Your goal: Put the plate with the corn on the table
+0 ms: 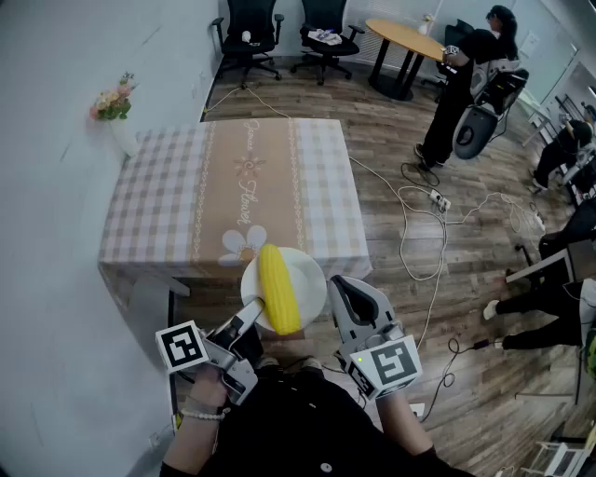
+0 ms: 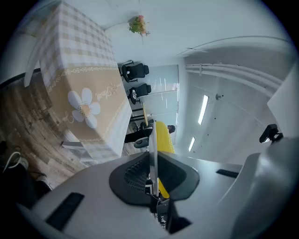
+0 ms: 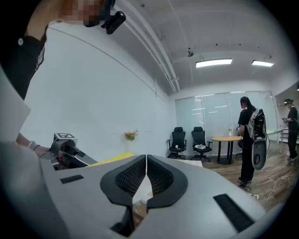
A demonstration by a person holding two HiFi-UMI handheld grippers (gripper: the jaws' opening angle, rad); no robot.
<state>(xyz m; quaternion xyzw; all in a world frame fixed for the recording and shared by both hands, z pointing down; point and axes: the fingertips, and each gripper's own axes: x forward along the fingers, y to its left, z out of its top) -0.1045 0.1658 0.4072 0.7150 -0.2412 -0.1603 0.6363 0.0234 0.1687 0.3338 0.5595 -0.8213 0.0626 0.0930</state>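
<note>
A white plate point(image 1: 305, 278) carries a yellow corn cob point(image 1: 277, 287) and hangs in the air just before the near edge of the table point(image 1: 233, 186), which has a checked cloth with a daisy print. My left gripper point(image 1: 248, 319) is shut on the plate's near-left rim. In the left gripper view the plate point(image 2: 152, 144) shows edge-on between the pads of the left gripper point(image 2: 153, 175), with the corn point(image 2: 164, 137) beyond. My right gripper point(image 1: 341, 291) is shut and empty, close beside the plate's right rim. In the right gripper view the right gripper point(image 3: 146, 164) has its pads together, and the corn point(image 3: 113, 159) lies to the left.
A vase of flowers point(image 1: 114, 101) stands at the table's far left corner against the wall. Office chairs point(image 1: 250, 28) and a round table point(image 1: 405, 37) are at the back. A person point(image 1: 466, 79) stands at the right, and cables point(image 1: 419, 200) lie on the wooden floor.
</note>
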